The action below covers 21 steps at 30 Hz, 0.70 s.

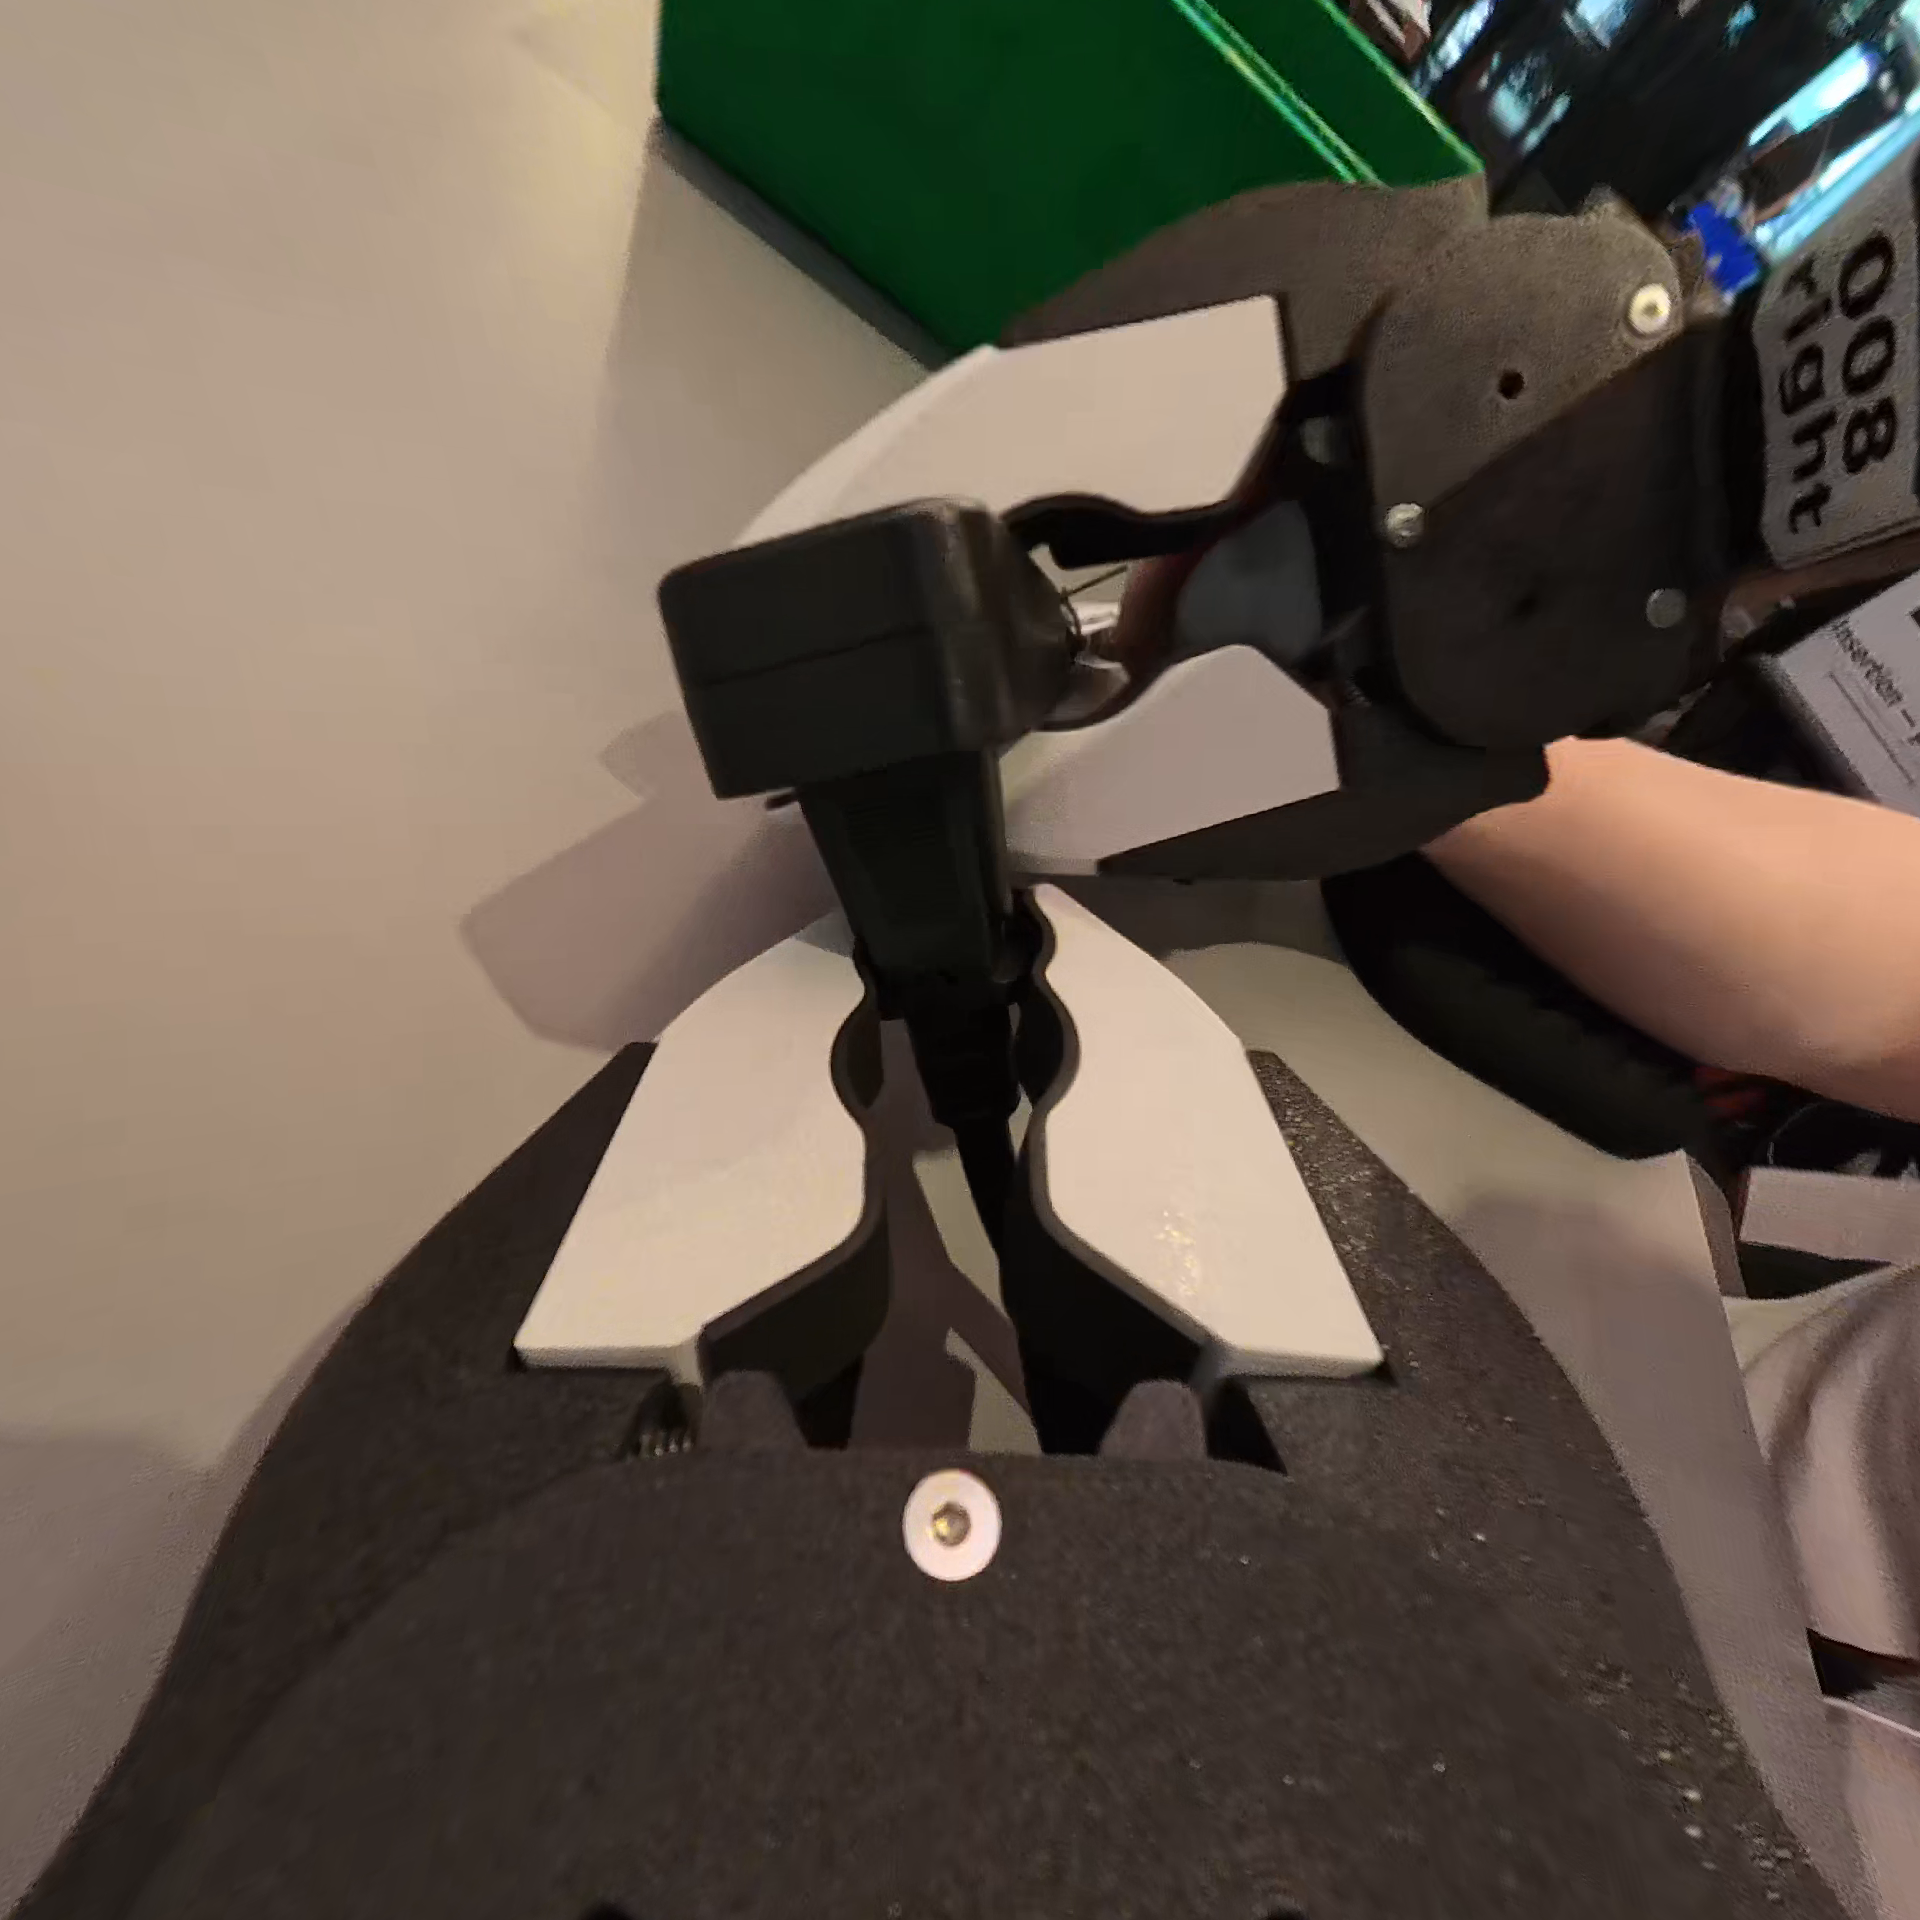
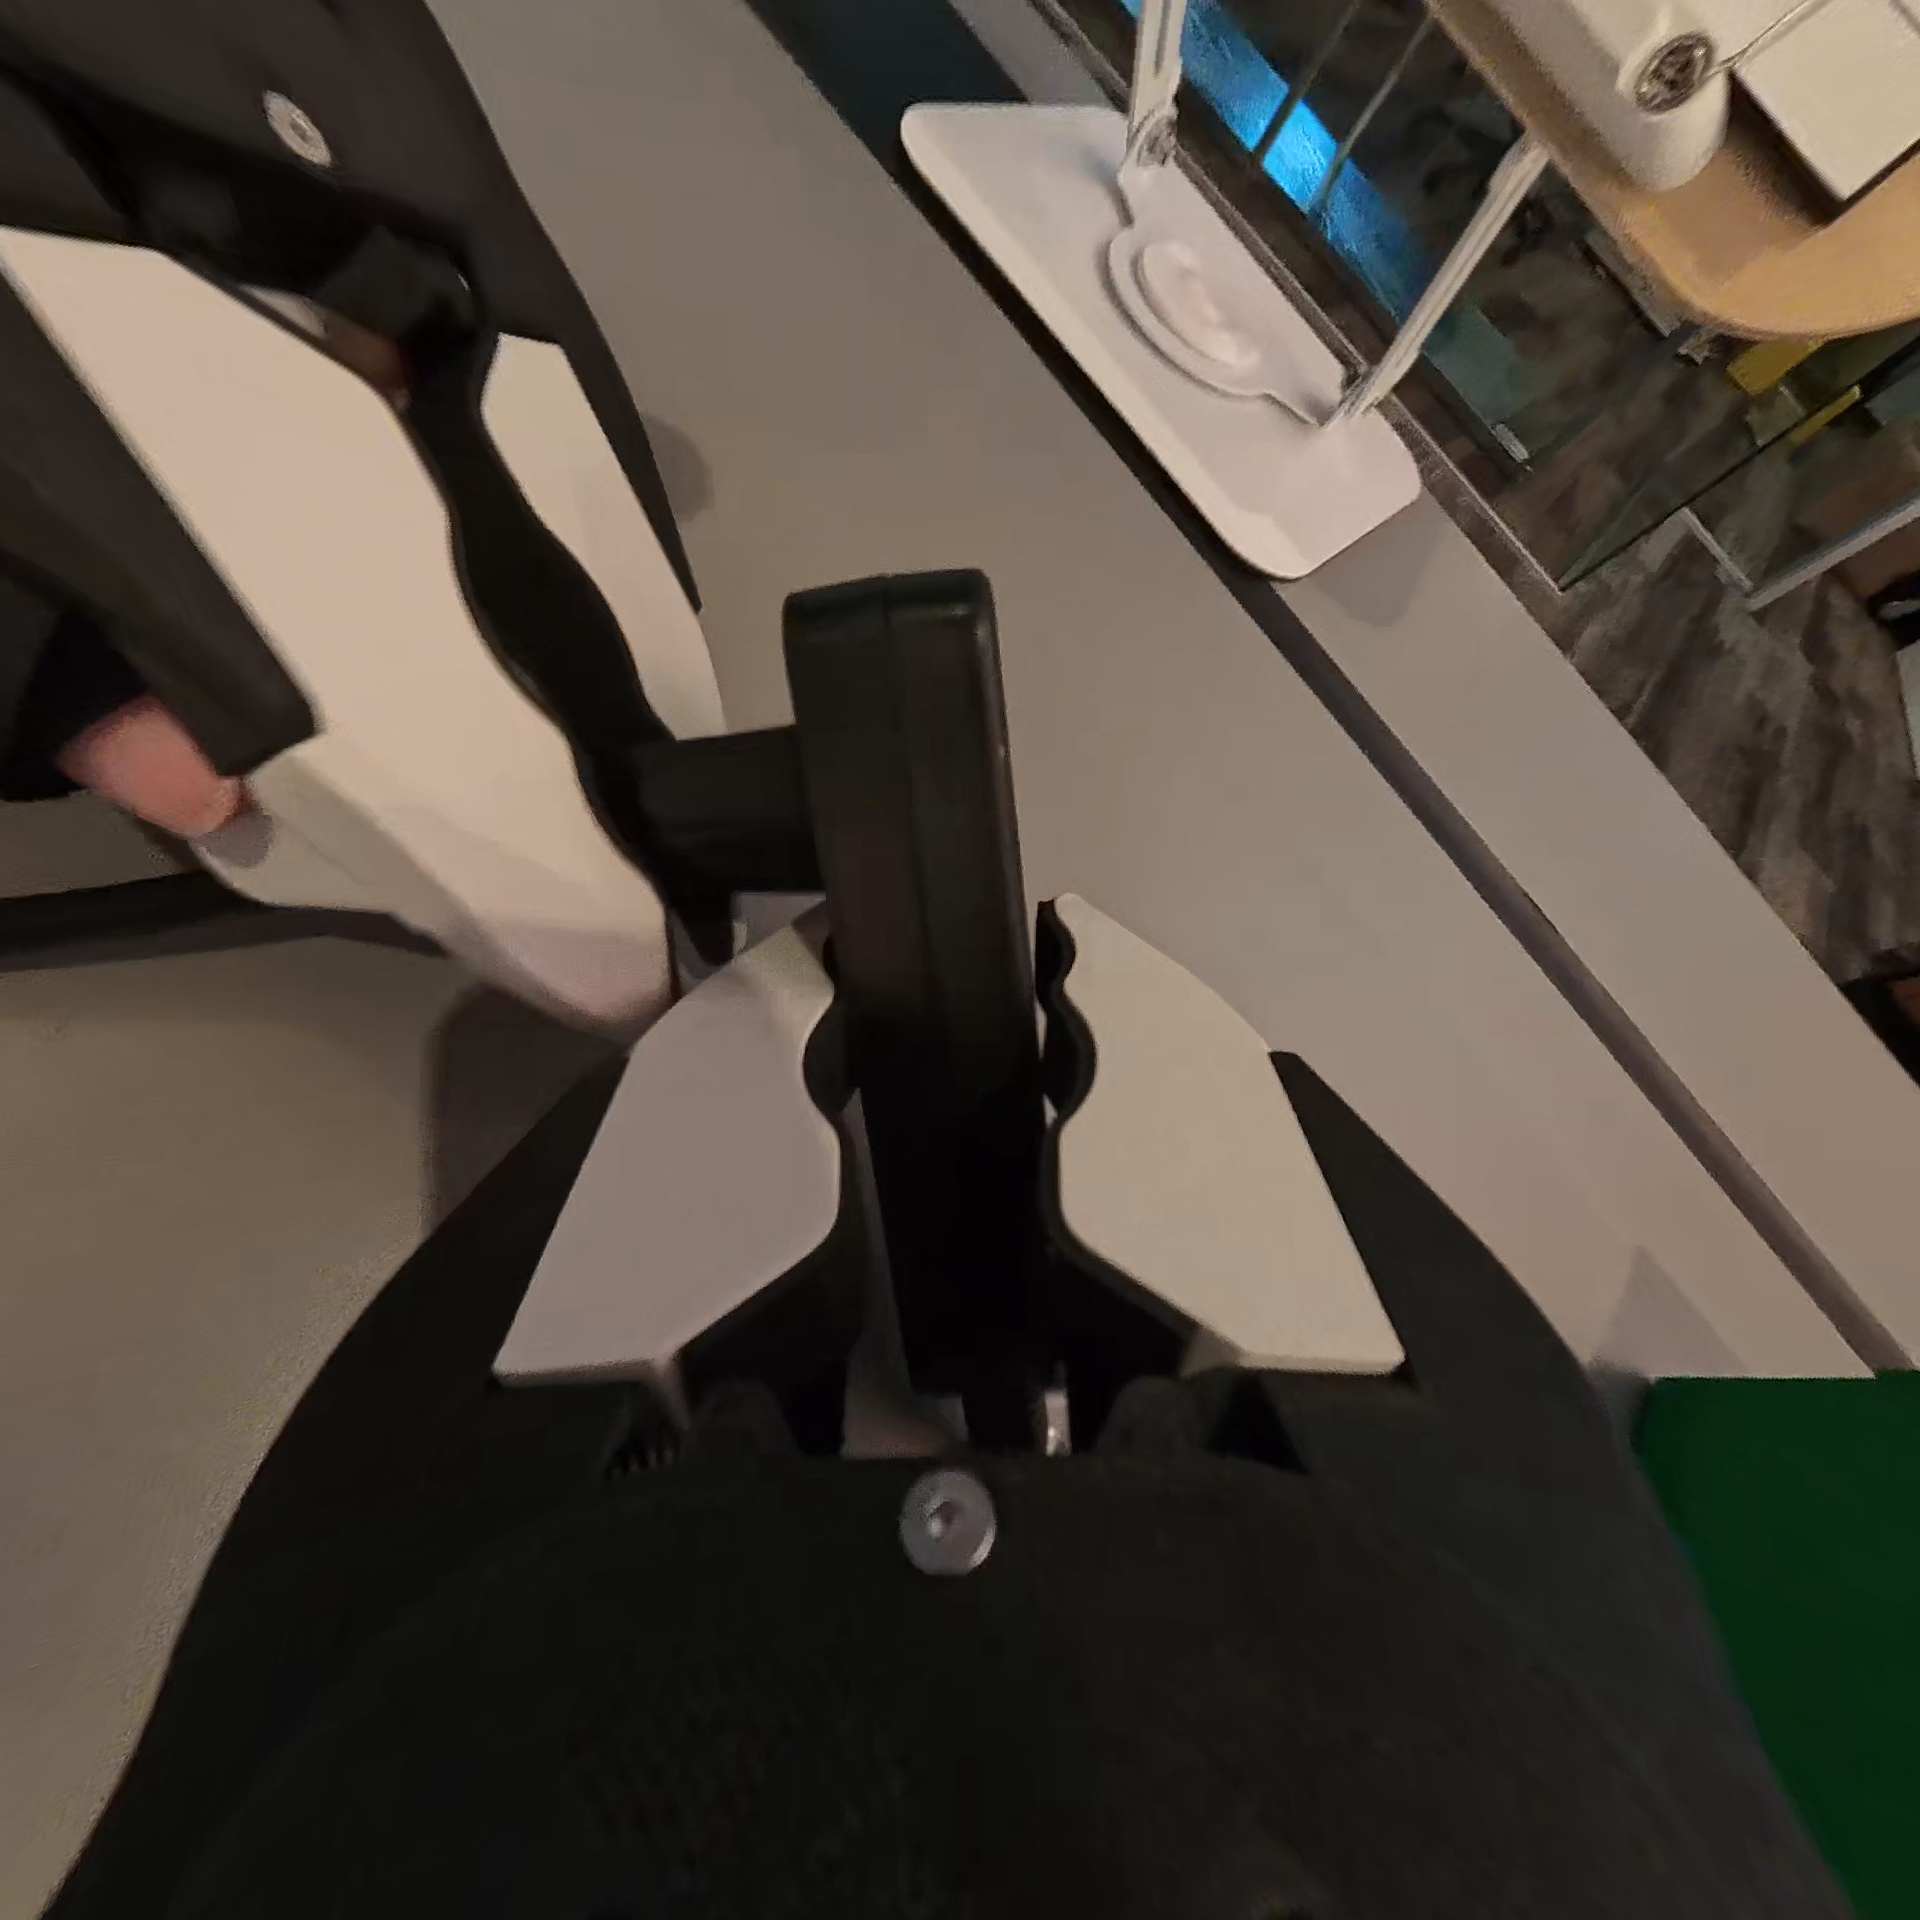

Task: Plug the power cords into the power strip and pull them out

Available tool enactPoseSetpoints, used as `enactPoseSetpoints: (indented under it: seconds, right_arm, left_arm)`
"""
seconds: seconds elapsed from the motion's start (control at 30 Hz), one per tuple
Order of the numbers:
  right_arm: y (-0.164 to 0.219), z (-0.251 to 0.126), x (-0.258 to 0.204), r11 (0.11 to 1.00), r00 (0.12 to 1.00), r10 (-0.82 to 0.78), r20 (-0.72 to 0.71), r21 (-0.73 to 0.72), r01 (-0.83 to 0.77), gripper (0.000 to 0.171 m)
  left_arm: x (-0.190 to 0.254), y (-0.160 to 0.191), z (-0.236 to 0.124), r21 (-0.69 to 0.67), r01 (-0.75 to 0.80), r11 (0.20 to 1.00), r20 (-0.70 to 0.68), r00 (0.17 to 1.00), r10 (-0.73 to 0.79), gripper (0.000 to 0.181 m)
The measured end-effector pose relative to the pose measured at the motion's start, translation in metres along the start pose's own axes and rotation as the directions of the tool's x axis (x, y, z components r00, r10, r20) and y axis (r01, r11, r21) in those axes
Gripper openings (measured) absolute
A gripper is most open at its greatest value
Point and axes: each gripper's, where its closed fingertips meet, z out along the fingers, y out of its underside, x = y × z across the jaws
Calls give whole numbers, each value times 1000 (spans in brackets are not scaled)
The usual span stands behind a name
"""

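A black power plug [image 1: 831, 644] with a boxy head and a ribbed neck is held in the air between both grippers. My left gripper [image 1: 945, 935] is shut on the plug's neck where the black cord [image 1: 982, 1164] leaves it. My right gripper [image 2: 935, 935] is shut on the plug's boxy head [image 2: 904, 748]. In the left wrist view the right gripper [image 1: 1008, 634] reaches in from the right to the head's end. In the right wrist view the left gripper [image 2: 665, 831] comes in from the left. No power strip is in view.
A pale table top [image 2: 1039, 520] lies under both grippers. A green box [image 1: 987, 156] stands at its far side. A white monitor stand base [image 2: 1299, 499] sits near the table edge [image 2: 1455, 831]. A person's forearm [image 1: 1714, 914] is at the right.
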Motion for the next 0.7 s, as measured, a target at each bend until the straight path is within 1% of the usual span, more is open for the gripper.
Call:
enactPoseSetpoints:
  seconds: [0.07, 0.13, 0.17, 0.2, 0.23, 0.27, 0.3, 0.33, 0.37, 0.4, 0.43, 0.5, 0.57, 0.63, 0.7]
  right_arm:
    - [4, 3, 0, 999, 1000, 14, 6, -31, -14, 32]
    - [3, 4, 1, 999, 999, 34, 6, -14, -34, 32]
    - [3, 3, 2, 999, 1000, 30, -3, -16, -30, 31]
    - [2, 3, 3, 1000, 1000, 6, -14, -21, -7, 31]
    - [0, 2, 4, 999, 999, -32, -31, -15, 32, 30]
    - [-4, 1, 5, 998, 997, -55, -49, 8, 55, 30]
    - [-9, 0, 4, 998, 997, -58, -55, 28, 59, 30]
    - [-10, 0, 4, 997, 996, -64, -55, 28, 66, 30]
    - [-8, 1, 3, 997, 997, -67, -43, 28, 68, 30]
    - [-7, 2, 2, 998, 998, -52, -32, 29, 53, 30]
    - [-5, 4, 2, 999, 999, -35, -27, 16, 36, 31]
    - [1, 9, -1, 1000, 1000, -11, 7, -26, 11, 33]
    - [2, 9, -2, 1000, 999, 15, 31, -24, -14, 35]
    - [2, 7, 1, 999, 1000, -28, -2, -46, 28, 32]
    - [-2, 5, 6, 997, 997, -64, -44, -43, 63, 32]
  left_arm:
    - [-1, 3, 3, -21, 28, 999, 2, 1000, -28, 22]
    - [-1, 1, 4, -12, 38, 999, -1, 999, -38, 22]
    - [-3, 0, 4, -10, 22, 1000, 22, 1000, -21, 22]
    - [-4, 1, 6, -17, -14, 1000, 50, 999, 15, 29]
    - [-3, 5, 10, -51, -44, 998, 71, 996, 48, 39]
    - [-1, 7, 15, -87, -77, 993, 81, 993, 84, 41]
    - [-3, 6, 18, -90, -95, 991, 126, 986, 105, 44]
    - [-8, 6, 18, -94, -99, 991, 160, 981, 113, 34]
    - [-9, 6, 17, -85, -57, 995, 156, 985, 70, 22]
    - [-8, 6, 17, -74, -10, 997, 120, 993, 19, 19]
    - [-7, 7, 17, -79, -15, 997, 109, 994, 24, 19]
    - [-7, 10, 18, -115, -78, 990, 155, 983, 95, 19]
    - [-4, 9, 19, -102, -50, 994, 123, 990, 62, 19]
    - [-2, 7, 20, -90, -36, 995, 96, 994, 44, 19]
    - [-2, 4, 21, -70, -59, 996, 118, 991, 67, 20]
